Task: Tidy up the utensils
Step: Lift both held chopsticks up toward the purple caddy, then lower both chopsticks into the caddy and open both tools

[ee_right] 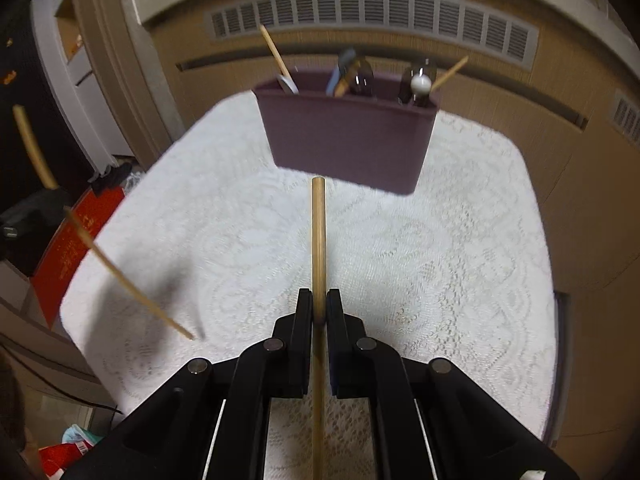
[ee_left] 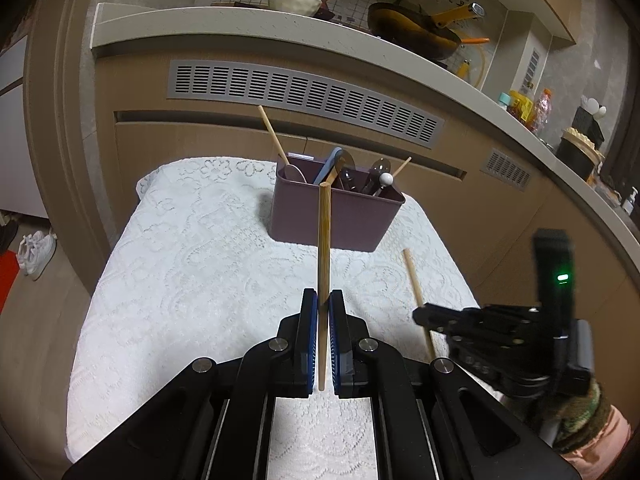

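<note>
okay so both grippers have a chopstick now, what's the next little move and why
Probably carry the left gripper forward and up over the purple holder, then lower its chopstick in. Both grippers are shut on a chopstick above the lace cloth; the right gripper holds the other chopstick. The holder stands just ahead with the other utensils upright inside.

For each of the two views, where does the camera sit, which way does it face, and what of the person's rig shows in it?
Left wrist: sits on the left gripper, faces down-forward at the purple caddy; its jaws clamp a chopstick; the right gripper and a sleeve show at right.
Right wrist: sits on the right gripper, faces the same caddy; its jaws clamp a second chopstick.
Shared: caddy, white lace cloth, both chopsticks.
</note>
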A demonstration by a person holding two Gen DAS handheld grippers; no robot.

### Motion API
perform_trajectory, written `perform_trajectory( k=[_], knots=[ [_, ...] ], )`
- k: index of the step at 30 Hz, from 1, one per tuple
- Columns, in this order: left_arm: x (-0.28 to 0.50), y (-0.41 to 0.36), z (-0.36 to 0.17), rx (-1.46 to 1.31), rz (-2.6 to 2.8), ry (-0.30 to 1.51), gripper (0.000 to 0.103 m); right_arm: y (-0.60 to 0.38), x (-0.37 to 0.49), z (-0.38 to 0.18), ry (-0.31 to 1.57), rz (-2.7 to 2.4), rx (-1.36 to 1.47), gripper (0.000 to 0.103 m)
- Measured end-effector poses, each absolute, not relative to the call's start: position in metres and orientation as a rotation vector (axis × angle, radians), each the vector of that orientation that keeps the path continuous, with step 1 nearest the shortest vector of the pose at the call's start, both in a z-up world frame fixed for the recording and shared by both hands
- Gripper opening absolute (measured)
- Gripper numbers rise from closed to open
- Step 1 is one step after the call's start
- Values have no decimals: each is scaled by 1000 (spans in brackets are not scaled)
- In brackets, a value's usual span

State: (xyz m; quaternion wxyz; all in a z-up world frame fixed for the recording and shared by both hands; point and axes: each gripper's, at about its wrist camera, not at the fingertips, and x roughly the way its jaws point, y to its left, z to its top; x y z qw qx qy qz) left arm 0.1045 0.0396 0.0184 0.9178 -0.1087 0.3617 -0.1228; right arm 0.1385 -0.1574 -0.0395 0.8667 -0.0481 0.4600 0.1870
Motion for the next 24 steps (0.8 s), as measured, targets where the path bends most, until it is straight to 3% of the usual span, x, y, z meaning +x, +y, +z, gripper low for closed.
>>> perform_trajectory(
  k=[12, 24],
  knots=[
    [106, 27, 45, -193, -270, 703, 6, -166, 114, 35, 754, 414, -70, 7],
    [168, 27, 157, -134, -291, 469, 6, -164, 148, 137, 469, 368, -94, 7]
  ],
)
